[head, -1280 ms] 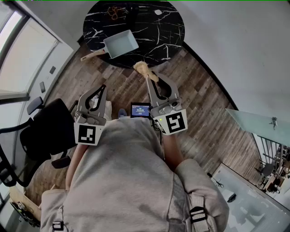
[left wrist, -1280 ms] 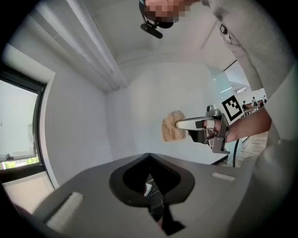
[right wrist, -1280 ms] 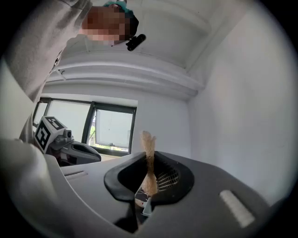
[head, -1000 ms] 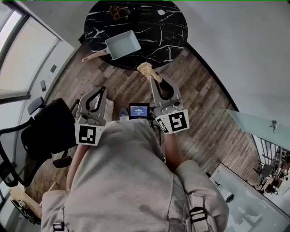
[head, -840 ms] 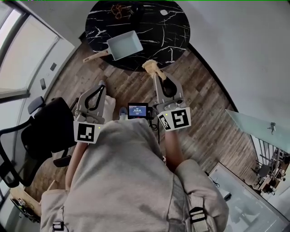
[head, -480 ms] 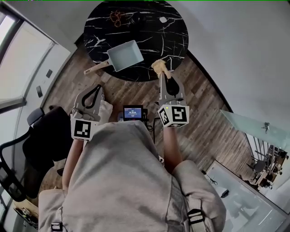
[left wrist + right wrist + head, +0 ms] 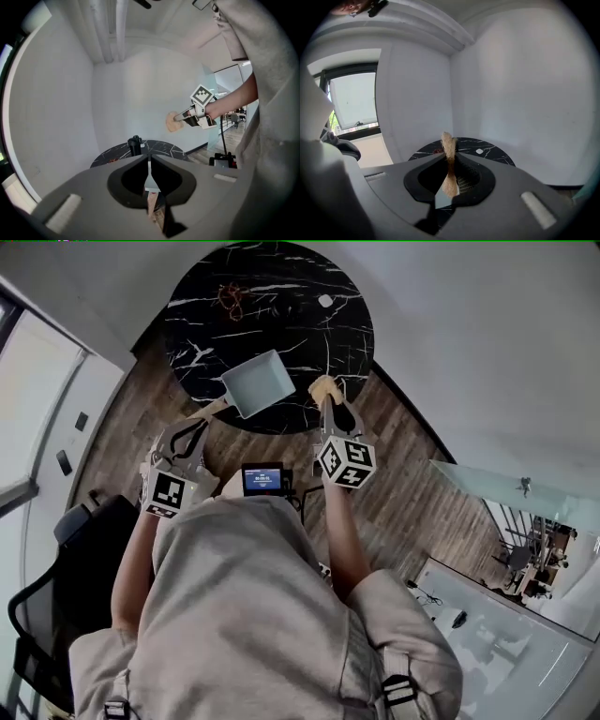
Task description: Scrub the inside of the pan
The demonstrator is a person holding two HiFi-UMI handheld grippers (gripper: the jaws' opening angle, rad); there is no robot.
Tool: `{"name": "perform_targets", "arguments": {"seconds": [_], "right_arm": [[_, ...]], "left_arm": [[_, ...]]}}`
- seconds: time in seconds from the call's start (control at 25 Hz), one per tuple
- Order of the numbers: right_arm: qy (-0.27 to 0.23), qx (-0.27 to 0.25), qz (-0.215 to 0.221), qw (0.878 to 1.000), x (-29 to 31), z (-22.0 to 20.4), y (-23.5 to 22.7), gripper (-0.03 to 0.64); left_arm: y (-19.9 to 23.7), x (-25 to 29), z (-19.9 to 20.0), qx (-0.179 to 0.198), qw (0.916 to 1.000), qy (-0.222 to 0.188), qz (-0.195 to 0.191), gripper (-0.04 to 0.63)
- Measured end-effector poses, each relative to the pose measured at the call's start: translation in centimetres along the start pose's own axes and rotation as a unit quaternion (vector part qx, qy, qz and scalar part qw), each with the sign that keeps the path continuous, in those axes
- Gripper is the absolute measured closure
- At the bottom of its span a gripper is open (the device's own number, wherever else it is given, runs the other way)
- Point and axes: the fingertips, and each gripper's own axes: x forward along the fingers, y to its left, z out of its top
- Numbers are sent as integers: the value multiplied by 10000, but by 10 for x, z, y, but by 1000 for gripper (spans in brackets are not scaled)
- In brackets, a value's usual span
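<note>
One floor [image 7: 412, 474]: brown wood planks, runs under everything else.
Person [image 7: 253, 615]: grey top, seen from above, holds one gripper in each hand.
Surface [image 7: 272, 296]: round, black with white veins, stands close to the pale wall [image 7: 450, 334].
Pan [image 7: 258, 382]: square, pale grey-blue, sits flat on the surface near the rim closest to the person, inside facing up; wooden handle [image 7: 211, 410] reaches out past the rim toward the left gripper.
Right gripper [image 7: 330, 401]: points over the rim of the surface, just right of the pan; fingers clamped on the scrub pad.
Left gripper [image 7: 199, 425]: hangs over the floor, tips near the end of the handle, contact not discernible; fingers pressed together with nothing between them.
Screen [image 7: 264, 478]: small, lit, sits between the two grippers.
Scrub pad [image 7: 324, 386]: tan, fibrous, sticks out beyond the right fingertips, just beside the pan's right corner, outside the pan.
Brown tangle [image 7: 230, 298]: lies on the far part of the surface, well apart from the pan.
White bit [image 7: 324, 301]: tiny, lies on the far part too.
</note>
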Motion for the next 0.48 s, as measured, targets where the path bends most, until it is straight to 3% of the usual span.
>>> {"name": "perform_targets", "arguments": {"seconds": [0.12,0.2,0.32,0.48], "right_arm": [[325,177,-237,9990,35,-18,-1,566],[428,305,-475,9975,61,-27,-6,566],[601,501,-799,9937,102,-47,-7,566],[1076,484,-890,9890,153,-82,0,566]], "left_arm": [[14,13,-40,103,9991,285,-284,581],[21,23,-67,-5,9982,478,-362,527],[28,28,-106,-224,9954,850,-378,508],[21,38,-148,-183,9902,1291,-506,478]]}}
